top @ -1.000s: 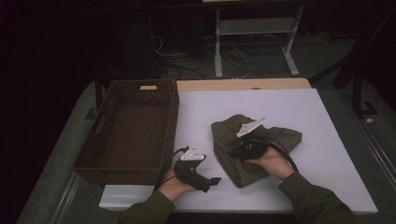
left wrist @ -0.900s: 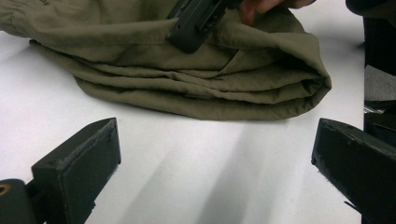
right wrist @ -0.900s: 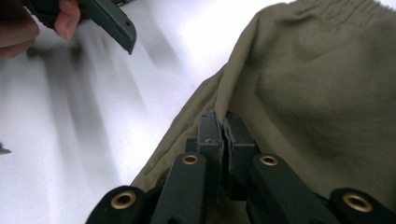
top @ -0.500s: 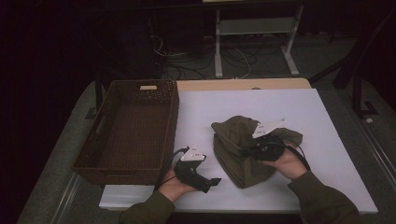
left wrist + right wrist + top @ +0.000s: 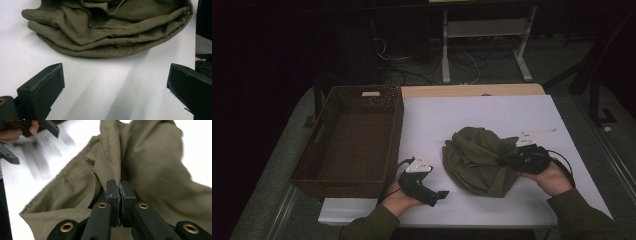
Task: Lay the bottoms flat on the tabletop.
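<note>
My right tongs (image 5: pixel 120 187) are pinching a fold of the olive cloth (image 5: pixel 479 160), which sits bunched on the white worktop (image 5: pixel 472 112) right of the wicker basket (image 5: pixel 349 142). Left tongs (image 5: pixel 112 82) are spread and idle just short of the cloth's edge. Risk: it's a thin pinch on one fold, so a hard tug could slip it free, or drag the whole bundle instead of unfolding it.

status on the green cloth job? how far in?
Done: right gripper is shut on a fold of the olive cloth, bunched on the white table. In hand: that pinch. Left: left gripper sits open beside it; the wicker basket holds nothing yet.
</note>
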Demonstrator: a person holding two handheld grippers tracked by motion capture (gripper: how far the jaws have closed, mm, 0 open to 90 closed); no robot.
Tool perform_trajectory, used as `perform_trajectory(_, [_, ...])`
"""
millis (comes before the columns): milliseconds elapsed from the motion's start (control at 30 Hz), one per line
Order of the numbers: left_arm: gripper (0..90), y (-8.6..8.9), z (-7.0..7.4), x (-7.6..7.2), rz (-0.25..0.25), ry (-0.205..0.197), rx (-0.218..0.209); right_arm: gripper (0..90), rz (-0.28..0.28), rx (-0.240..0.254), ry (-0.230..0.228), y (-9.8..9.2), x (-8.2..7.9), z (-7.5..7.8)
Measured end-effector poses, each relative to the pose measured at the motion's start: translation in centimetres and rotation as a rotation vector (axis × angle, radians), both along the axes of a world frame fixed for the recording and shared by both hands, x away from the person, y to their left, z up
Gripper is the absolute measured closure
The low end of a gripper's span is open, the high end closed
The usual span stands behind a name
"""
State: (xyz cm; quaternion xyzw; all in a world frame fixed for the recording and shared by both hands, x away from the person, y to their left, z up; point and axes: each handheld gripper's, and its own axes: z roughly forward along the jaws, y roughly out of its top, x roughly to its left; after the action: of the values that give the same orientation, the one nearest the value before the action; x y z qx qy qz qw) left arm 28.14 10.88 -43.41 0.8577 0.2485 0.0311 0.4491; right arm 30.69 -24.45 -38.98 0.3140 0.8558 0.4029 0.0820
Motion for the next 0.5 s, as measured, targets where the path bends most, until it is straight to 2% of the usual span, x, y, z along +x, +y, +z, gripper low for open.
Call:
perform_trajectory(167, [1.0, 0.0, 0.0, 0.0, 0.002, 0.000, 0.000, 86.7, -0.041, -0.016, 0.021, -2.2, -0.1, -0.8])
perform_trajectory(300, [1.0, 0.1, 0.0, 0.1, 0.003, 0.000, 0.001, 86.8, -0.056, -0.024, 0.042, -2.9, 0.0, -1.3])
perform_trajectory(367, [1.0, 0.0, 0.0, 0.0, 0.003, 0.000, 0.001, 86.8, -0.055, -0.050, 0.067, -2.8, 0.4, -2.3])
perform_trajectory(400, [1.0, 0.0, 0.0, 0.0, 0.002, 0.000, 0.002, 86.8, -0.055, -0.050, 0.067, -2.8, 0.4, -2.3])
perform_trajectory(500, [1.0, 0.0, 0.0, 0.0, 0.000, -0.001, 0.002, 86.7, -0.047, -0.090, 0.094, -2.2, 1.0, -3.3])
